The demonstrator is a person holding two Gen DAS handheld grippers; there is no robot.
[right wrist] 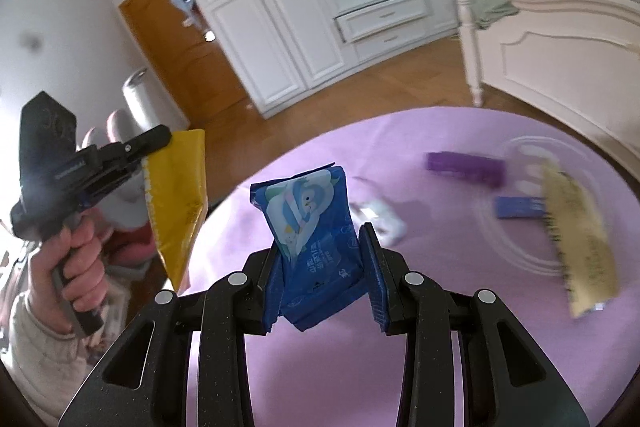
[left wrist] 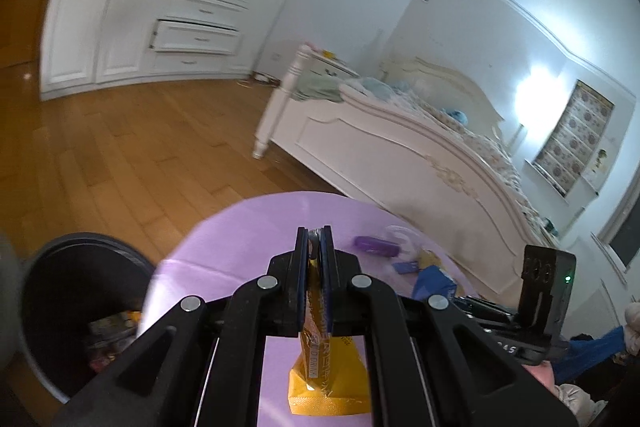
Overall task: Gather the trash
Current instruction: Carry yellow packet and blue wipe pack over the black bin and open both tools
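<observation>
At about eight o'clock in my left camera sits the black trash bin (left wrist: 80, 307) on the floor, and I can see some wrappers already lying in it, so I think part of the job is done. My left gripper (left wrist: 315, 239) is squeezed tight on a yellow packet (left wrist: 326, 379), which hangs down over the purple table (left wrist: 224, 239) and is not over the bin yet. I think this one goes in next. My right gripper (right wrist: 320, 255) is pinched on a blue wipes pack (right wrist: 310, 219), held up in the air above the table, so that one has to go in the bin too. More trash is waiting on the table. Around one o'clock from my right gripper lies a purple box (right wrist: 464, 167). At about three o'clock is a small blue packet (right wrist: 516, 207), and just beside it a long tan wrapper (right wrist: 576, 239) that rests on a clear plastic lid (right wrist: 516, 251). A small white scrap (right wrist: 384, 215) lies close to my right fingers. So I guess I am somewhere in the middle: two pieces in hand, a few more left.
</observation>
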